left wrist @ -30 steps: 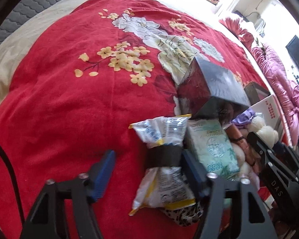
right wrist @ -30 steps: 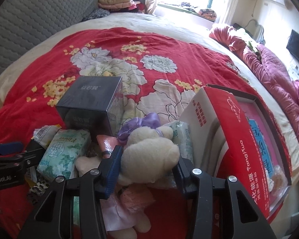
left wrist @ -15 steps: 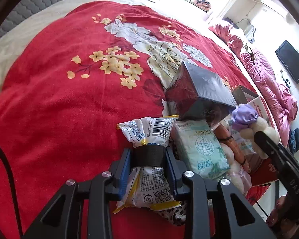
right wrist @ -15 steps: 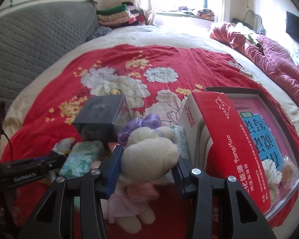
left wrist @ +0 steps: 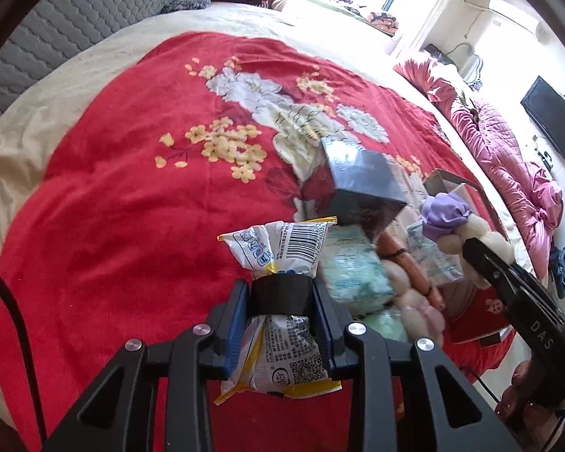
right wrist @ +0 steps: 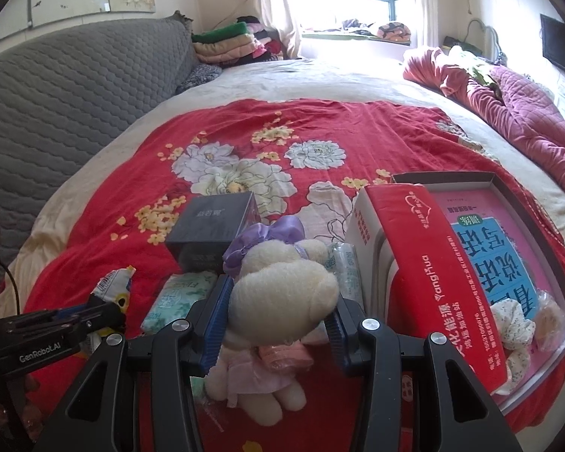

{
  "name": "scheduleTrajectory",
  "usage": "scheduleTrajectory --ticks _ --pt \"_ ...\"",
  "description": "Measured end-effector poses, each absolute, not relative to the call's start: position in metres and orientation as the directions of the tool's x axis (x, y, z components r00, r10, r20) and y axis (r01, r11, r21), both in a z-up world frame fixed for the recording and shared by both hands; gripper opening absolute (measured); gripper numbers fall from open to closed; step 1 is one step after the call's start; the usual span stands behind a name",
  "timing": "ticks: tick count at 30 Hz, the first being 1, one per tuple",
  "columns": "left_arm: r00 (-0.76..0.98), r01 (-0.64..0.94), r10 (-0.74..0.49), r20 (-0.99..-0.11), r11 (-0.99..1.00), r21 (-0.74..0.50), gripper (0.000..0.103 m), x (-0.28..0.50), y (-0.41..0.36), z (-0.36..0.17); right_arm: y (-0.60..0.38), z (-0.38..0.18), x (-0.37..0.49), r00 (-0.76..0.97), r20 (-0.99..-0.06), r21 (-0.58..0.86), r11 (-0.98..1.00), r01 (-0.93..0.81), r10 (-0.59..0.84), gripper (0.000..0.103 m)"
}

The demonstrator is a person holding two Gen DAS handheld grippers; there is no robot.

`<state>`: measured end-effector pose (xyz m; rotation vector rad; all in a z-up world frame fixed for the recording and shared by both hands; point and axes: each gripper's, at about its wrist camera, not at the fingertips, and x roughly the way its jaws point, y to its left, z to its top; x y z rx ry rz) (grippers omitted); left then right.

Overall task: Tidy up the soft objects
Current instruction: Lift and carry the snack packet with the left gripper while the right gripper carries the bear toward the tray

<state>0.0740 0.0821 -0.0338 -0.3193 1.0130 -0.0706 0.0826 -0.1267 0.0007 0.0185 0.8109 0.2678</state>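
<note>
My left gripper [left wrist: 280, 314] is shut on a white and yellow snack packet [left wrist: 278, 301] bound by a black band, held above the red blanket. The packet also shows in the right wrist view [right wrist: 113, 286]. My right gripper [right wrist: 278, 320] is shut on a cream plush toy [right wrist: 282, 293] with a purple bow, lifted over the pile. The plush also shows in the left wrist view [left wrist: 482, 233]. Beneath lie green tissue packs [left wrist: 352, 269], which also show in the right wrist view [right wrist: 177, 297], and other soft items.
A dark grey box [right wrist: 214, 222] stands behind the pile. An open red box [right wrist: 508, 256] with a pink and blue lining holds a floral scrunchie [right wrist: 516, 324] at the right. The red floral blanket [left wrist: 132, 188] covers the bed; a pink quilt [right wrist: 527, 113] lies far right.
My left gripper closed on the snack packet and lifted it. My right gripper rose with the plush toy held, tilting the view up toward the window.
</note>
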Motion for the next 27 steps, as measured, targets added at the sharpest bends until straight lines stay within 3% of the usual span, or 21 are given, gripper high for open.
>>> scheduleTrajectory --ticks 27 --pt "0.57 0.154 -0.288 -0.769 0.957 -0.245 0.033 0.05 -0.058 0.064 -0.237 0.079 0.038 0.799 -0.572 0.21 0.975 -0.076 0.186 0.048"
